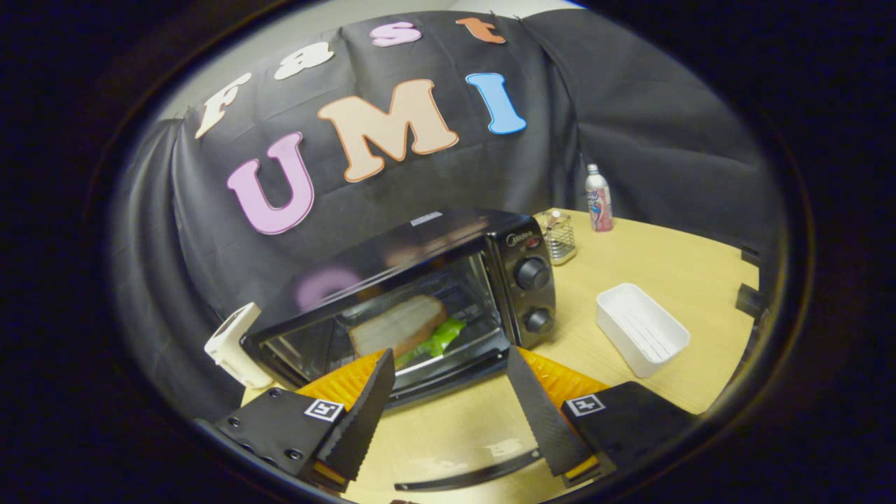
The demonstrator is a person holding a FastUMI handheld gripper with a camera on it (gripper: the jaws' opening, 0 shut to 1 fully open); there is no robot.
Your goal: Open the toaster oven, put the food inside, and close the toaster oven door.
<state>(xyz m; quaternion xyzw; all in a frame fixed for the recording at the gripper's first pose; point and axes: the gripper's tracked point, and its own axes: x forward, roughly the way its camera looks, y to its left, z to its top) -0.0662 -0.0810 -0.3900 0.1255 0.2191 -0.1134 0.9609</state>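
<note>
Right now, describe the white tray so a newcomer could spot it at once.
Start at the black toaster oven on the wooden table. Beside its knob side, beyond the open tool, lies the white tray, apart from everything. Unlike the wire holder and bottle behind, it is low, rectangular, plain white.

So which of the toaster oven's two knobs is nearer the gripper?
The lower knob, below the upper knob on the toaster oven control panel; it sits closer to the open gripper fingers.

The toaster oven [413, 301] bears a brand mark above its knobs (too blurred to read).
</note>
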